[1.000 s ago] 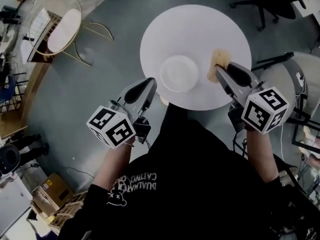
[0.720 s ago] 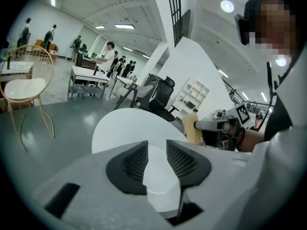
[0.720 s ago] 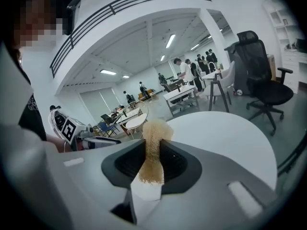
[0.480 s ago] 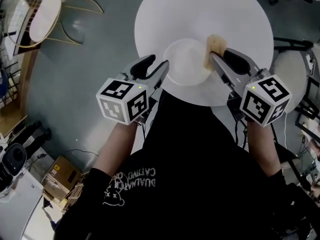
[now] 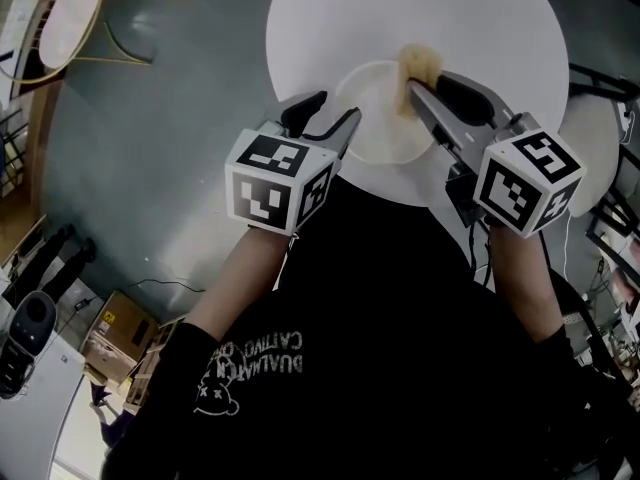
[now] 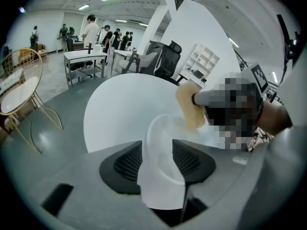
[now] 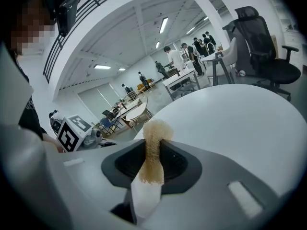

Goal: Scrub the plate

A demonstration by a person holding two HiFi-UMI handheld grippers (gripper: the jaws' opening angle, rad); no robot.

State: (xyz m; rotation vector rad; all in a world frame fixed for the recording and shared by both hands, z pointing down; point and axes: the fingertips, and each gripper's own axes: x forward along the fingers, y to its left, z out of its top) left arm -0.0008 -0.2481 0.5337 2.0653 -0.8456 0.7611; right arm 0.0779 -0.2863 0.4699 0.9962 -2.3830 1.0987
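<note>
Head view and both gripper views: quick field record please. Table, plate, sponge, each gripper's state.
table: white, round, bears the plate
plate: white, on the table's near side
sponge: tan, over the plate's far right rim; contact unclear
left gripper: fingers have just been opening; now apart, the plate's near left rim between them, not clamped
right gripper: fingers shut on the sponge

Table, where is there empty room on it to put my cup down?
The far half of the white table, beyond the plate, is bare, and so is the strip right of the sponge. The near edge is crowded: the left gripper has just been opening its jaws, the plate's rim between them, and the right gripper holds the sponge at the plate.
</note>
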